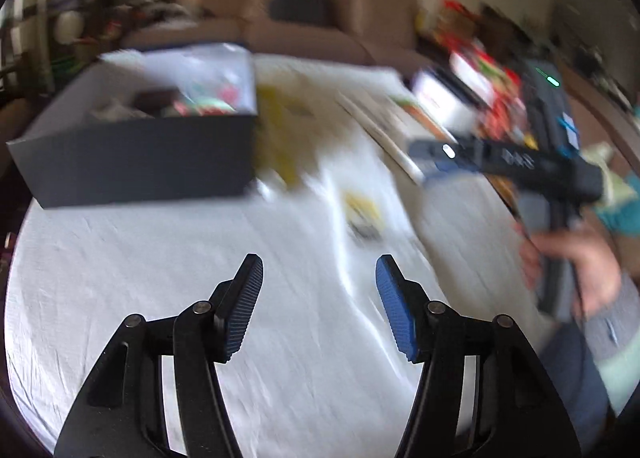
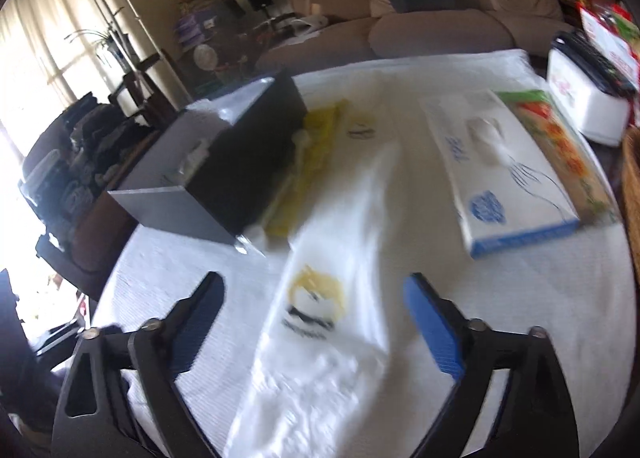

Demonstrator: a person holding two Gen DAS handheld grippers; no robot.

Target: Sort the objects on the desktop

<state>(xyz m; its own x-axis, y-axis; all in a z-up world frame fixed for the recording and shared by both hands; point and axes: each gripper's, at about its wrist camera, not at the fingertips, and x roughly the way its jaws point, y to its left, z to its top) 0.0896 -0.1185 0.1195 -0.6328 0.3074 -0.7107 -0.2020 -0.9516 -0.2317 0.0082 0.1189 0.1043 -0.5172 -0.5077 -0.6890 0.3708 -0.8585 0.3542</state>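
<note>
Hovering between picks: left tongs [image 1: 318, 278] and right tongs [image 2: 316, 298] both released, grasping nothing. Lying low centre under the right tongs, a white bag [image 2: 320, 338]; dark box [image 2: 224, 162] waiting upper left. Next, probably: lowering, clenching on bag.

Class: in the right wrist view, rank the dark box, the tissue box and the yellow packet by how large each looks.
1. dark box and tissue box: alike in apparent size, so I won't rank them.
2. yellow packet: clearly smallest, partly hidden behind the box.
</note>
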